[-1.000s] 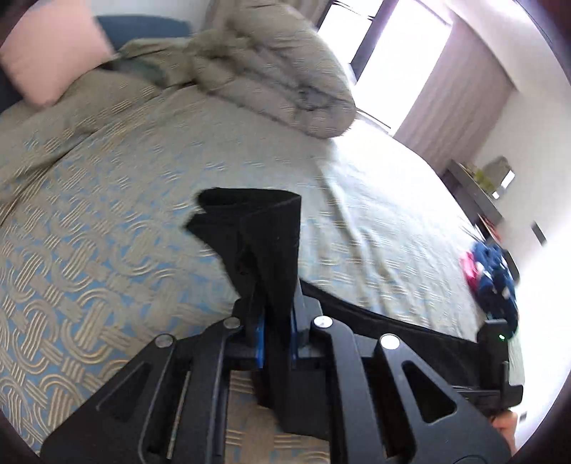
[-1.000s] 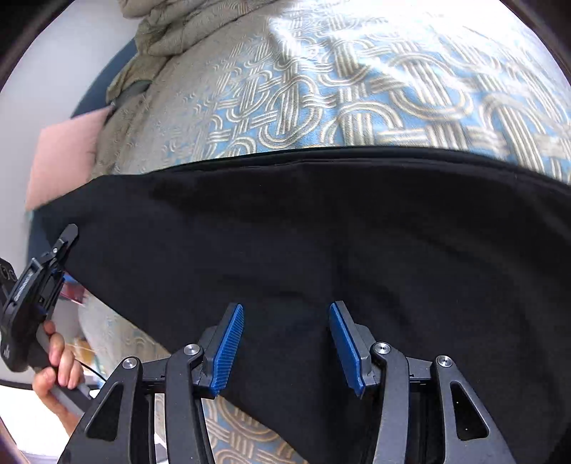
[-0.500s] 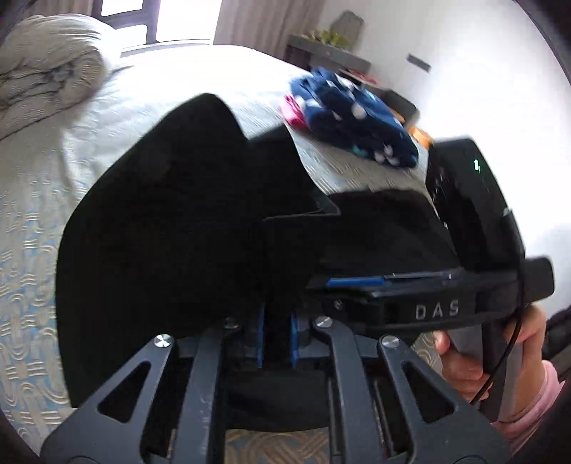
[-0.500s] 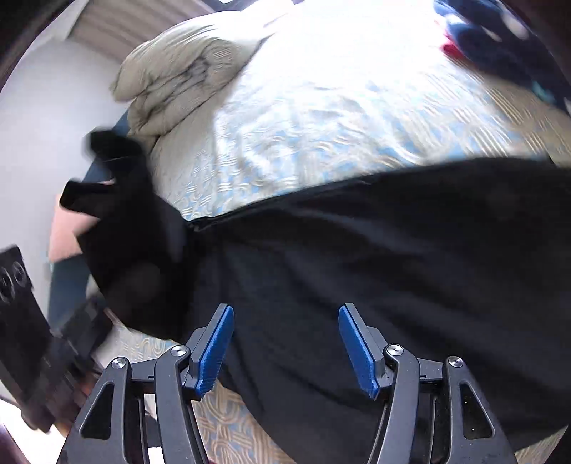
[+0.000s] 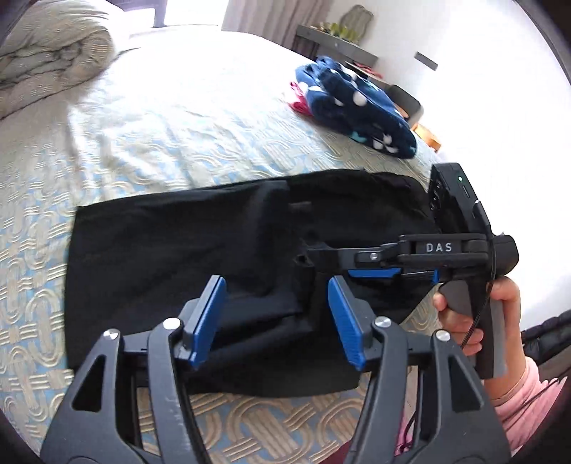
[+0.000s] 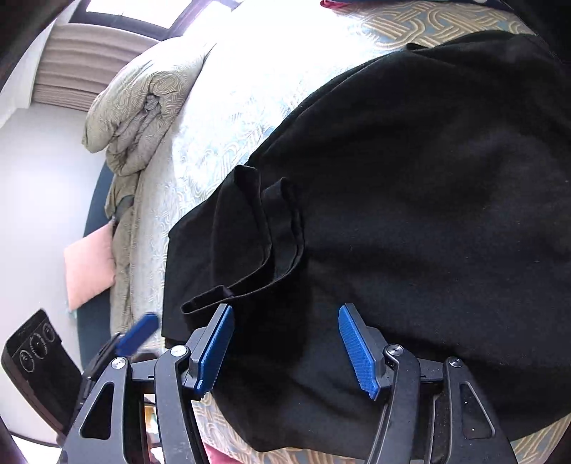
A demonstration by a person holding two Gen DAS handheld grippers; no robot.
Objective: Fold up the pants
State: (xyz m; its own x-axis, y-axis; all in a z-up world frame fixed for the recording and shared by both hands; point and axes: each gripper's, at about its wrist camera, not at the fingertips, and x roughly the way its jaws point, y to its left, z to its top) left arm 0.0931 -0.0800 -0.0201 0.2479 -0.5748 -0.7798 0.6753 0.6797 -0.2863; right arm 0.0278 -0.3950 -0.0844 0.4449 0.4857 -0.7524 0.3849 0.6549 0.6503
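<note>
- The black pants [image 5: 185, 250] are seen in the left wrist view lying doubled on the patterned bedspread [image 5: 160, 135]. One second ago the hem was clamped in the left gripper [image 5: 276, 317]; now its blue fingers [image 5: 208, 317] are spread apart and empty, so this fold is judged finished. The right gripper [image 5: 371, 271] is seen from the side, its opening hard to make out.
- In the right wrist view the pants [image 6: 428, 178] fill the frame, hems [image 6: 264, 221] lying on top. The right gripper [image 6: 285, 353] is held apart, nothing between. The far edge is cut off.

Harsh daylight from the window [image 5: 185, 12], blown-out bedspread [image 5: 200, 64], fisheye-warped dark edges, slight blur.
</note>
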